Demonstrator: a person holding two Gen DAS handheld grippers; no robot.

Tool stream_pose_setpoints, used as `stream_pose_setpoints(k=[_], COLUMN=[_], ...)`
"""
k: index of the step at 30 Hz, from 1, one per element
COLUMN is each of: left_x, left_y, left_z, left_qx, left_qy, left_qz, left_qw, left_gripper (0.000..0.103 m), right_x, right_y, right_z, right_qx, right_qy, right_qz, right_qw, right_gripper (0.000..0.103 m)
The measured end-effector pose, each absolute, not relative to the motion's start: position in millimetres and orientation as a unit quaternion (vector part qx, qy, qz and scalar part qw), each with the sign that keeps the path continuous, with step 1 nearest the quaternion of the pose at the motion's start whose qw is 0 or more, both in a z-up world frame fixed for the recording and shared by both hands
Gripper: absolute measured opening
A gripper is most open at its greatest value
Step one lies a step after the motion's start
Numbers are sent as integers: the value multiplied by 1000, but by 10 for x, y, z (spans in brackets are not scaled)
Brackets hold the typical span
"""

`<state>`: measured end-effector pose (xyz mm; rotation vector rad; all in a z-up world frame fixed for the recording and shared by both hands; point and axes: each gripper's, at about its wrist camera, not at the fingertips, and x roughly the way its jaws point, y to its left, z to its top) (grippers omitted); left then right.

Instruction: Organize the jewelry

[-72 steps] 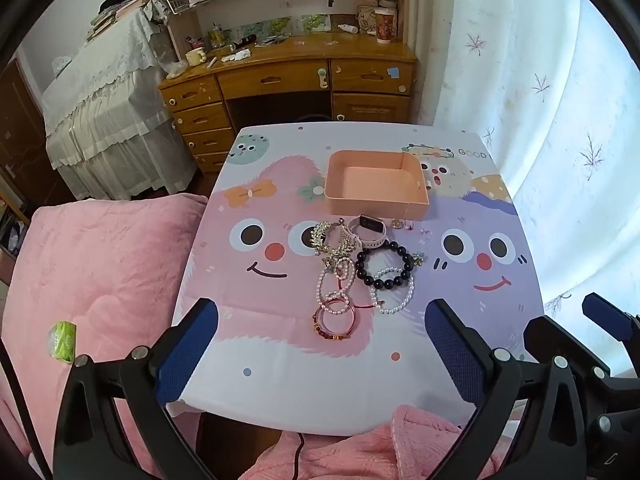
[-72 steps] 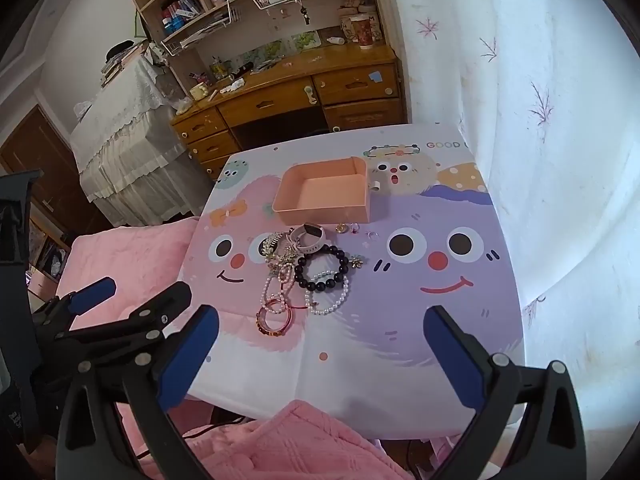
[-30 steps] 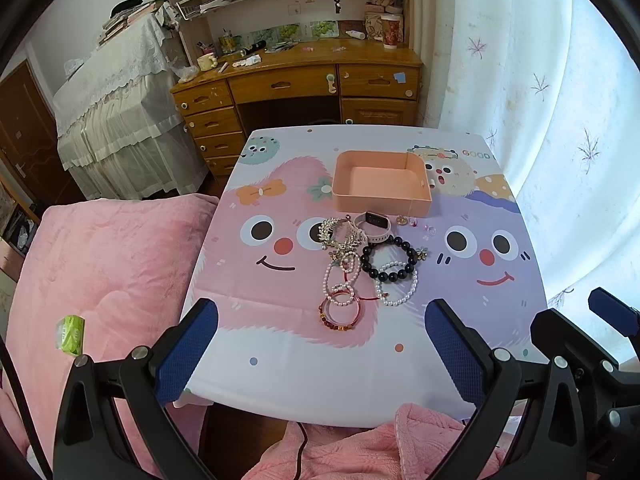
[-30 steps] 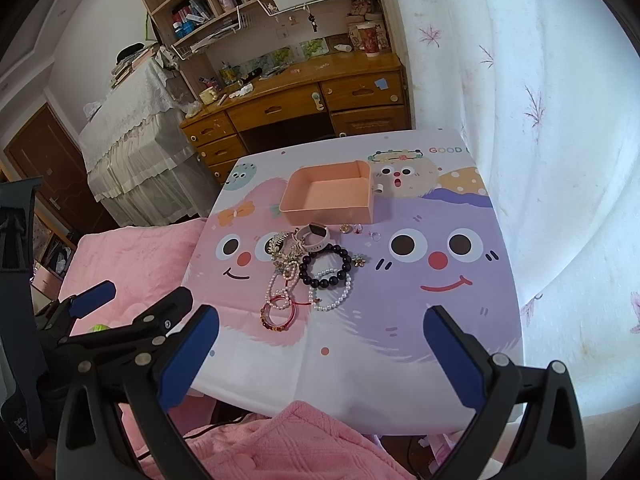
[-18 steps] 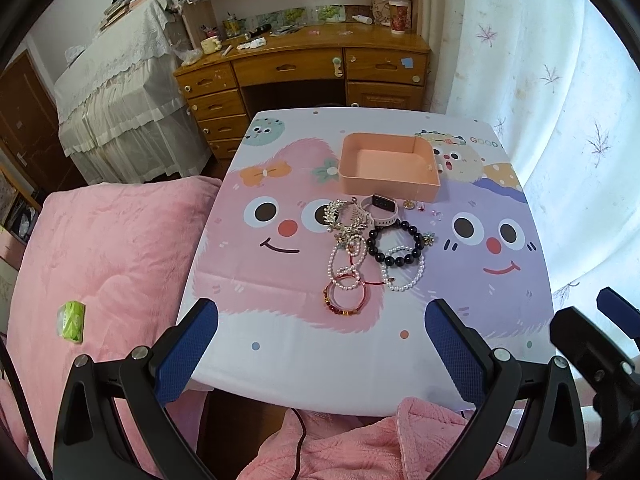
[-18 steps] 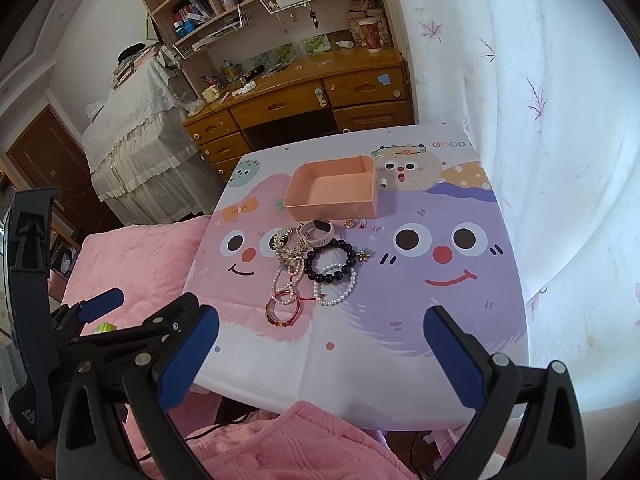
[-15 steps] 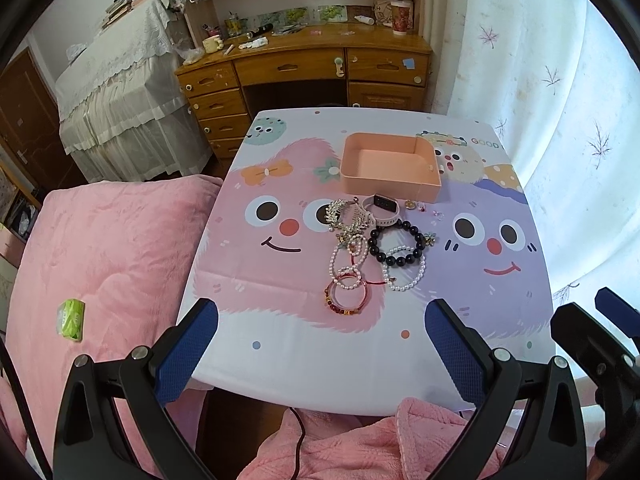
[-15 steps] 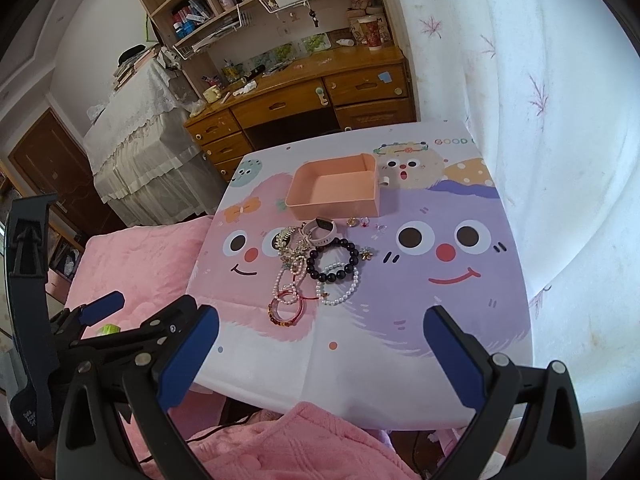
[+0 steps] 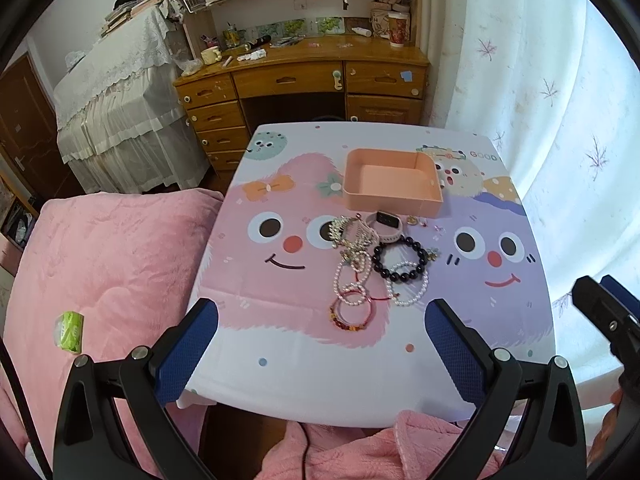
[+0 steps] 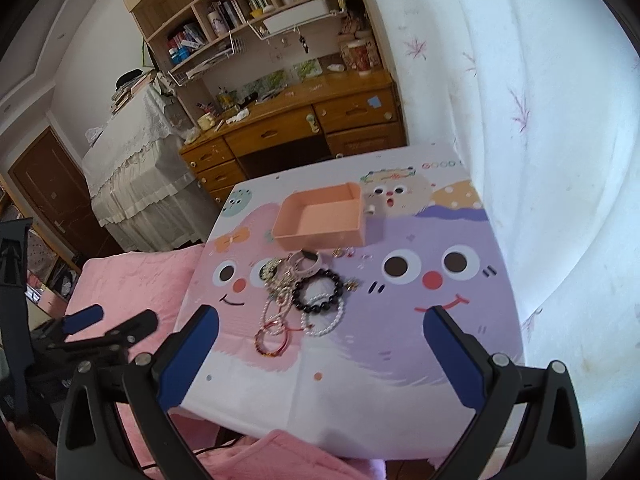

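Left gripper: [image 9: 320, 332] jaws wide apart, nothing between them, held back off the near table edge, above the person's pink-robed lap

Right gripper: [image 10: 320, 340] also spread wide & empty, hanging over the near edge; its black frame shows at the right of the left wrist view

Jewelry pile: [image 9: 372, 264] all on the cartoon tablecloth [image 9: 280, 360] mid-table, just in front of the tray; pieces overlap each other

Pieces: dark bead bracelet [image 9: 400, 258] in the middle w/ a white pearl bracelet [image 9: 408, 288] lying across its near side; red/gold bracelet [image 9: 352, 314] nearest the grippers; pearl strand [image 9: 350, 276] tangled w/ gold bits; pale watch-like band [image 9: 386, 224] closest to the tray

Small bits: a few tiny items right of the band, prob. earrings or charms, too small to tell

Pink tray: [image 9: 392, 184] empty, open top, sits toward the far side of the table, apart from the pile by a thin gap

Just changed: vs ~2 s ago both cams have drifted a bit; table reads slightly further off, more of the room shows. Pile & tray look unmoved, jaws same spread

Meaning: no piece touched yet, task at its start; grippers only lining up

Next, likely: go for the red/gold bracelet, nearest & least tangled, then carry it to the tray

Risk: the pearl strand may drag its neighbours along if lifted early
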<state>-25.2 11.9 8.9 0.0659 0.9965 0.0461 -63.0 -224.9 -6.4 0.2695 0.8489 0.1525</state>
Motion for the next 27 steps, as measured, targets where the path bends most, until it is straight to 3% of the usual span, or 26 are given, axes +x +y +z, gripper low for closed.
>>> stream_pose_setpoints(k=[12,27], left_x=[90,507], left_y=[469,395], left_z=[-277,-1632], left_qx=[40,64], left_qy=[530,599], left_qz=[-16,-128], left_qw=[847,788], left_gripper=[102,102], right_x=[-525,-79], right_y=[-2238,-1529], right_z=[-513,-1410], right_qx=[56,-32], right_qy=[404,501], right_qz=[87,122], right_qw=[909,856], right_gripper=[103,102])
